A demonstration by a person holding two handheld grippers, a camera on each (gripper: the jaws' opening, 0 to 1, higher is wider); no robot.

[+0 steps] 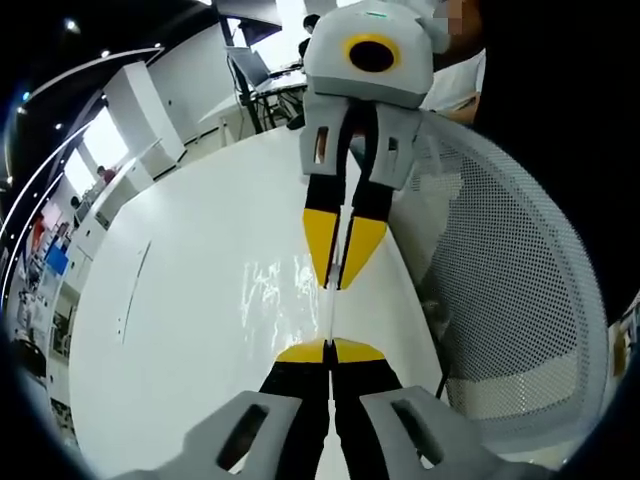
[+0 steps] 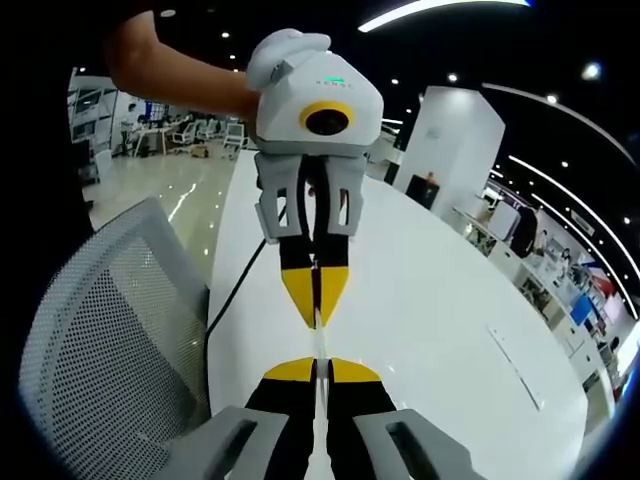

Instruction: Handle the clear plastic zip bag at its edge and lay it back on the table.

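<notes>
The clear plastic zip bag [image 1: 272,292] shows as faint glints over the white table [image 1: 180,330]. Its thin edge runs between the two grippers, which face each other tip to tip. In the left gripper view, my left gripper [image 1: 330,350] is shut on the near end of that edge, and my right gripper [image 1: 336,282] reaches down from the top, shut on the far end. In the right gripper view, my right gripper [image 2: 318,368] is shut on the bag edge [image 2: 318,342], and the left gripper [image 2: 316,316] pinches it from the opposite side. Most of the bag is too transparent to trace there.
A white mesh office chair [image 1: 520,300] [image 2: 100,340] stands against the table's edge beside the grippers. A black cable [image 2: 232,295] runs along that edge. A person's hand [image 2: 190,80] holds the left gripper. The white table [image 2: 440,310] stretches away, with desks and pillars beyond.
</notes>
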